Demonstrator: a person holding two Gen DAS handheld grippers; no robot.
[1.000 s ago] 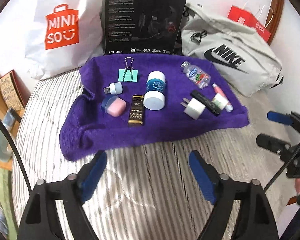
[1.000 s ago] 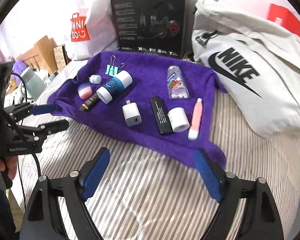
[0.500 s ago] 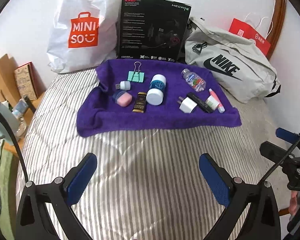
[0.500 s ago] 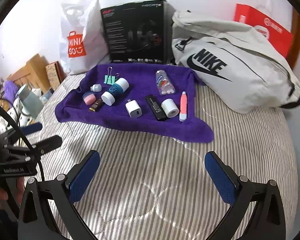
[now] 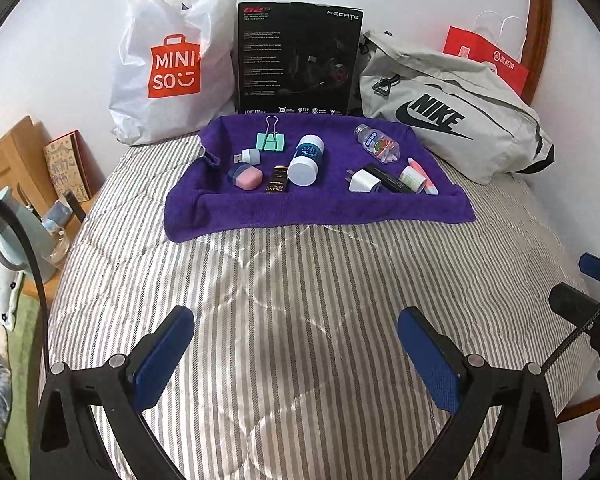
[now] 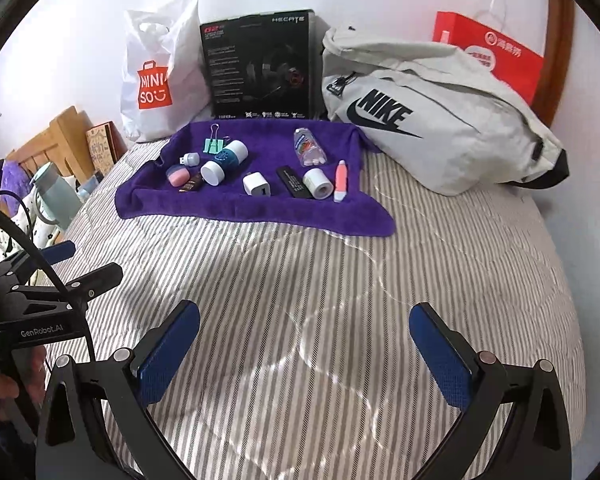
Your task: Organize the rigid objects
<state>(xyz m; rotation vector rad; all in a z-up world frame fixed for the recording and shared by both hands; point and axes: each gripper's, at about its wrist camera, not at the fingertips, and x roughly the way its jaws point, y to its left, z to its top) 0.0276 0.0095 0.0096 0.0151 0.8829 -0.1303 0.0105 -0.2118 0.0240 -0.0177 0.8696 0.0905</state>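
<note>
Both tools hang over the striped bedspread (image 5: 300, 300) with jaws spread wide and nothing between them: the left gripper (image 5: 296, 344) and the right gripper (image 6: 304, 340), side by side. Well ahead lies a purple towel (image 5: 320, 210) carrying the small items: a mint binder clip (image 5: 271, 142), a blue-and-white jar (image 5: 306, 160) on its side, a white charger plug (image 5: 363, 181), a clear pill bottle (image 6: 309, 148). Behind it stands a black headset box (image 5: 298, 60).

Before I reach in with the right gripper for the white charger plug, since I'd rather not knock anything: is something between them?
Nothing visible. The right gripper is open over bare striped bedding, and the white charger plug sits near the purple towel's front edge, nothing before it.
</note>
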